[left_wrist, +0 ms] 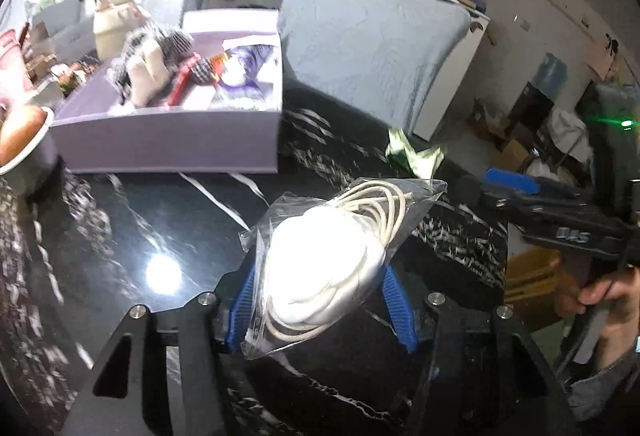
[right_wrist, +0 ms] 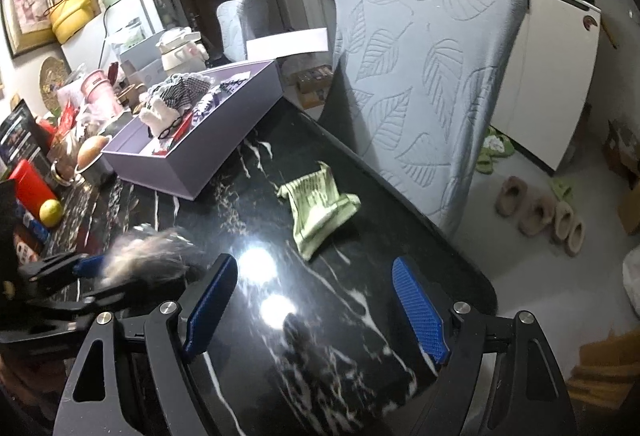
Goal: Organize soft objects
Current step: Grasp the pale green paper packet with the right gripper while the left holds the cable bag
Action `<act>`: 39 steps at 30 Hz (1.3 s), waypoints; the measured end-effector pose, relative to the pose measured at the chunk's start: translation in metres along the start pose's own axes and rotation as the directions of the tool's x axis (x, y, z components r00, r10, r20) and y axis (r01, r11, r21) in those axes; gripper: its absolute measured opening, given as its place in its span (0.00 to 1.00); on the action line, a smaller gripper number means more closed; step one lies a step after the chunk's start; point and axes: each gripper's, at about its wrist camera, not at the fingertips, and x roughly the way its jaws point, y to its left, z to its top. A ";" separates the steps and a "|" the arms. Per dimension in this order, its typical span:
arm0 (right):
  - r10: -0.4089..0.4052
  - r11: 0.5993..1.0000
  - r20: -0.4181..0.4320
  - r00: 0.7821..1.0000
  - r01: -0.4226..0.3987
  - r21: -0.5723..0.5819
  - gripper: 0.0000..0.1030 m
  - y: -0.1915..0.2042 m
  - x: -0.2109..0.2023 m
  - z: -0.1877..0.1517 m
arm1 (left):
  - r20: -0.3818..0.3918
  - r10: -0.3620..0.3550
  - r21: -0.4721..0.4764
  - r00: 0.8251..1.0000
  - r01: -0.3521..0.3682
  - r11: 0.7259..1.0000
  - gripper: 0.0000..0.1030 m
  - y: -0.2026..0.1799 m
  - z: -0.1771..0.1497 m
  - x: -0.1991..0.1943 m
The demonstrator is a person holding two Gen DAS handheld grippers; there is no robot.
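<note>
My left gripper (left_wrist: 318, 292) is shut on a clear plastic bag with a white soft pad and cord (left_wrist: 332, 268), held above the black marble table (left_wrist: 152, 228). It shows blurred in the right wrist view (right_wrist: 148, 256). A lilac box (left_wrist: 168, 140) with a checkered plush toy (left_wrist: 152, 68) and other soft items stands at the back left; it also shows in the right wrist view (right_wrist: 208, 140). A green folded cloth (right_wrist: 320, 204) lies on the table ahead of my right gripper (right_wrist: 316, 308), which is open and empty. The cloth also shows in the left wrist view (left_wrist: 412, 152).
A chair with a light-blue leaf-pattern cover (right_wrist: 432, 84) stands at the table's far edge. Cluttered items, a bowl (right_wrist: 92, 156), a lemon (right_wrist: 51, 213) and a red box (right_wrist: 30, 186) line the left side. Slippers (right_wrist: 540, 212) lie on the floor at right.
</note>
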 end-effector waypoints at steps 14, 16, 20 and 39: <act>-0.048 0.996 -0.035 0.998 0.045 -0.076 0.79 0.005 0.048 0.028 | 0.037 0.056 -0.054 0.998 -0.054 0.997 0.55 0.015 0.029 0.000; -0.052 0.993 -0.037 0.998 0.048 -0.108 0.79 0.007 0.052 0.030 | 0.036 0.062 -0.067 0.997 -0.060 0.996 0.55 0.017 0.031 0.002; -0.067 0.987 -0.047 0.997 0.059 -0.149 0.79 0.008 0.060 0.033 | 0.019 0.071 -0.081 0.997 -0.069 0.994 0.55 0.018 0.033 0.009; -0.061 0.985 -0.037 0.997 0.055 -0.165 0.42 0.005 0.060 0.022 | -0.015 0.081 -0.097 0.997 -0.082 0.992 0.55 0.019 0.028 0.015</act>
